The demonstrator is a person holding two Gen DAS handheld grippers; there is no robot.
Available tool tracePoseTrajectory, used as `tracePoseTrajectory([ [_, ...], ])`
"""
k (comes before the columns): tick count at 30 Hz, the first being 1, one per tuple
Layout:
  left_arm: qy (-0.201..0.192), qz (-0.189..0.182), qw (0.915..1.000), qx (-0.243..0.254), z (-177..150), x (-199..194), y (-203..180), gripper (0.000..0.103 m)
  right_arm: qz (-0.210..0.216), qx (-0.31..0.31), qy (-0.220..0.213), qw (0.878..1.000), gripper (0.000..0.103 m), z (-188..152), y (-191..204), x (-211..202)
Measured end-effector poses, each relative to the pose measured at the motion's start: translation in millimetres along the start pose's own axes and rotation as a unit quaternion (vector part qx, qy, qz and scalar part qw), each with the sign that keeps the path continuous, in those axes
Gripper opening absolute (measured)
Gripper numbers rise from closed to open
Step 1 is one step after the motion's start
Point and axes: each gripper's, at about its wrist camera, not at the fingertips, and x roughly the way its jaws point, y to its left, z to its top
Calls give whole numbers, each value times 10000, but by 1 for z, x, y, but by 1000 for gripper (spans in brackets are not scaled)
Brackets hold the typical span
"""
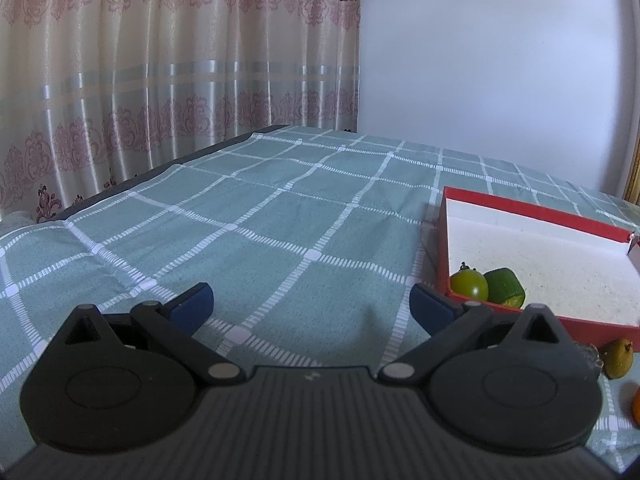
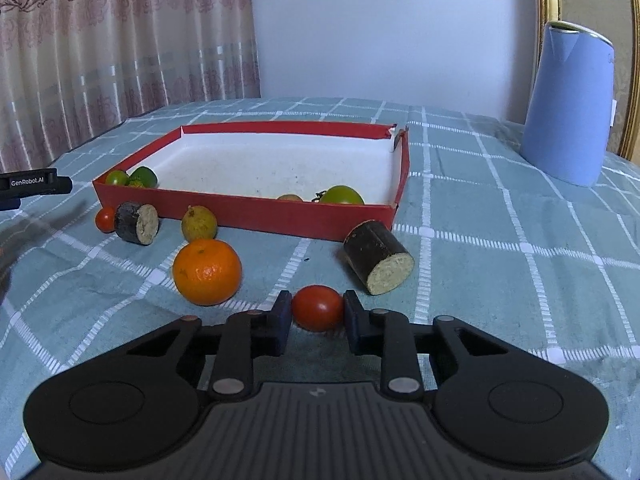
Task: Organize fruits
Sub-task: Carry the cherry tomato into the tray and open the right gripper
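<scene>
My right gripper is shut on a small red tomato that rests low over the checked cloth, its blue pads pressing both sides. Ahead lie an orange, a yellow-green fruit, two dark sugarcane pieces and another red tomato. The red box holds a green tomato, a green chunk and more fruit at its near right. My left gripper stands open over bare cloth, left of the red box.
A tall blue jug stands at the back right on the table. A curtain hangs behind the table's far left edge. The left gripper's black body pokes in at the left edge of the right wrist view.
</scene>
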Motion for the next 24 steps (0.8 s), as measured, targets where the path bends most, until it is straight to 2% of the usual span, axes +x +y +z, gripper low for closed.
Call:
tracePoseTrajectory([
  [8, 9, -2, 10000, -18, 0, 2, 1, 103, -11, -81, 44, 10000, 25, 1, 4, 2],
  [11, 5, 0, 10000, -15, 0, 2, 1, 103, 68, -31, -79, 9999, 25, 4, 5, -2],
  [18, 8, 0, 10000, 11, 0, 2, 0, 103, 191, -203, -515, 9983, 25, 47, 21, -3],
  [24, -5, 11, 10000, -22, 0, 2, 0, 103, 283, -221, -380, 9986, 25, 76, 34, 36],
])
